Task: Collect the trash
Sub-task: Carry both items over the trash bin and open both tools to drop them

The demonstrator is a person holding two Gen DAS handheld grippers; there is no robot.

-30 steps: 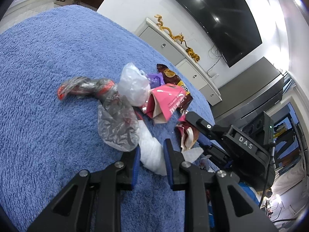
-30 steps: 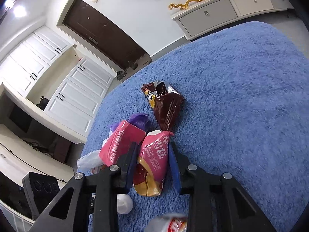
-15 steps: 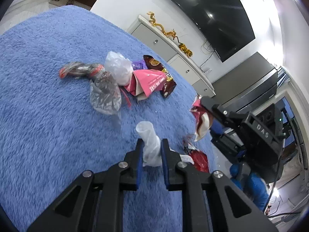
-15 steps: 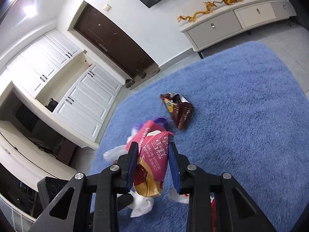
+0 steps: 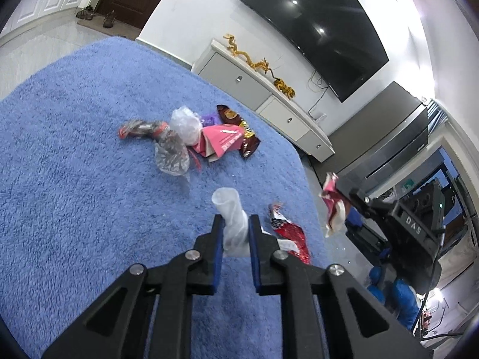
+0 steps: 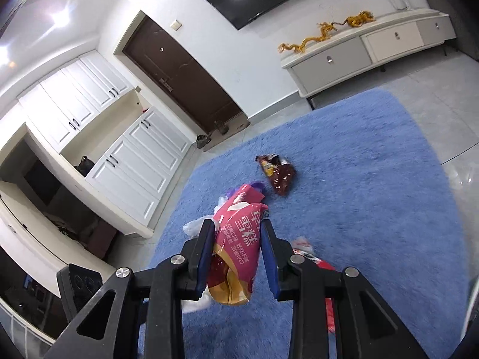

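My left gripper is shut on a crumpled white plastic piece, held above the blue rug. My right gripper is shut on a pink snack wrapper with a gold bottom; the same gripper shows at the right of the left wrist view, off the rug's edge, with the wrapper hanging from it. On the rug lies a pile: a clear bag, a white bag, a pink carton, a brown wrapper. A red wrapper lies near the rug's edge.
A white low cabinet with gold dragon ornaments stands under a wall television. White cupboards and a dark door line the far side. A black box sits at lower left of the right wrist view. Grey tile floor surrounds the rug.
Both grippers rose and drew back from the pile, each carrying its piece. The left one closed tighter on the white plastic and lifted it off the rug. The pile looks smaller and farther.
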